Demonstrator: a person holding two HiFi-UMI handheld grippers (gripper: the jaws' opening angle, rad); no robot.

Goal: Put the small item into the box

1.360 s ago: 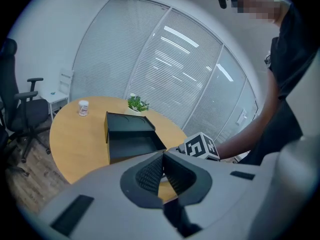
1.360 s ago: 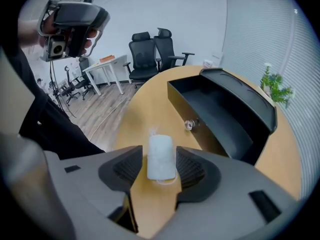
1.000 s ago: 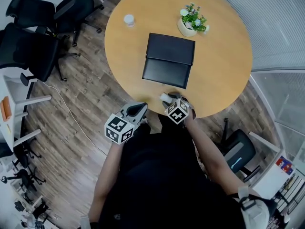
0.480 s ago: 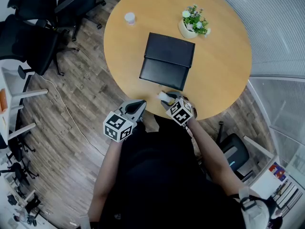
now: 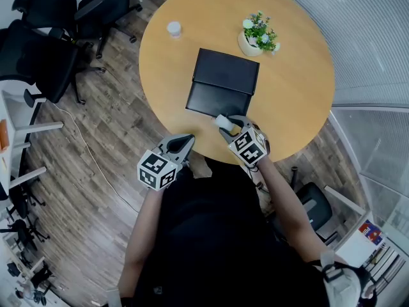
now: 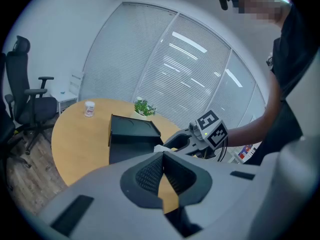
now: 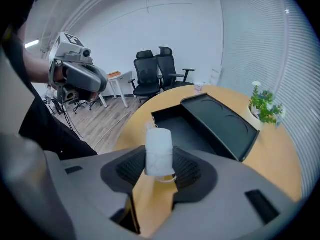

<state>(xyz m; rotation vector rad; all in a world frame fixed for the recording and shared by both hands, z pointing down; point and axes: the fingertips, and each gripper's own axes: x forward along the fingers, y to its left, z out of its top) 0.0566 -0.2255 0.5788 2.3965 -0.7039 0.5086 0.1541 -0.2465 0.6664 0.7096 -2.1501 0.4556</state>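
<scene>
A black box lies open on the round wooden table, its lid folded back on the far side. My right gripper hovers just short of the box's near edge, shut on a small white wrapped item. In the right gripper view the item stands upright between the pads of the gripper, with the open box just beyond. My left gripper hangs off the table's near edge, shut and empty. The left gripper view shows the box and the right gripper.
A potted plant stands beyond the box at the right, a small white jar at the far left of the table. Black office chairs stand on the wooden floor to the left. White blinds run along the right.
My right gripper has carried the white item forward over the table, up to the box's near edge. The left gripper has stayed about where it was.
</scene>
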